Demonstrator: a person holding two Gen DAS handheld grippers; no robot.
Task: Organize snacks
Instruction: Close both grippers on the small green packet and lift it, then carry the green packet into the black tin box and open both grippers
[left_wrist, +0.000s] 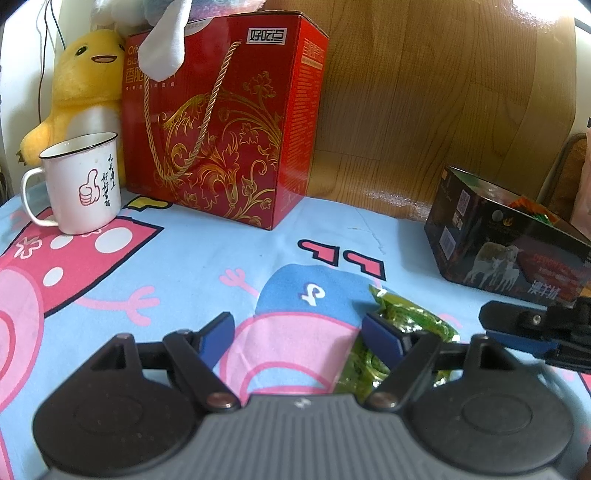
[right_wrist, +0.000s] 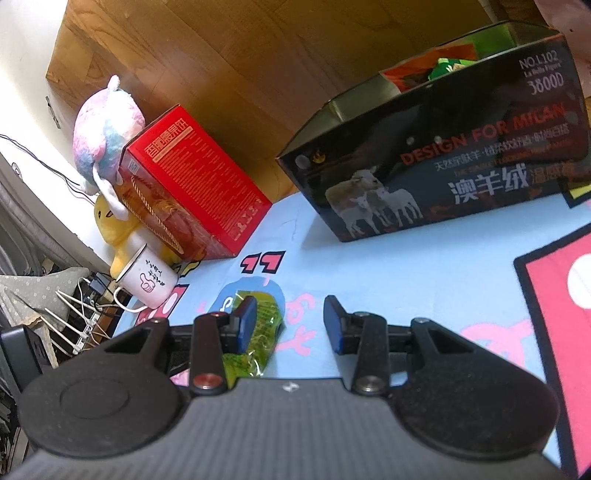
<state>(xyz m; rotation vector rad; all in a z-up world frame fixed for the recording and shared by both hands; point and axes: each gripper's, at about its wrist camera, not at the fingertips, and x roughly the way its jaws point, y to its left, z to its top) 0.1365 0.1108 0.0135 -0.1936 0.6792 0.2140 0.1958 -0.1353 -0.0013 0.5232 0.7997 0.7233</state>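
Partly done: snacks already in dark box (right_wrist: 443, 162) beyond right gripper (right_wrist: 290, 325). Green packet (left_wrist: 402, 325) left, under left gripper (left_wrist: 299, 332). Both released, empty.

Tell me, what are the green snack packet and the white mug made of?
The green snack packet looks like shiny plastic or foil film: it is crinkled and glints. The white mug looks like enamelled metal, glossy with a thin dark rim, though ceramic is possible.

Beside my left tongs (left_wrist: 297, 338), with their blue pads, lies a shiny green snack packet (left_wrist: 402, 325). Ahead of them: a red box (left_wrist: 229, 122) with gold scrollwork, a white mug (left_wrist: 83, 182), a yellow plush (left_wrist: 85, 77). Right: a black box (left_wrist: 506, 254) with white sheep.
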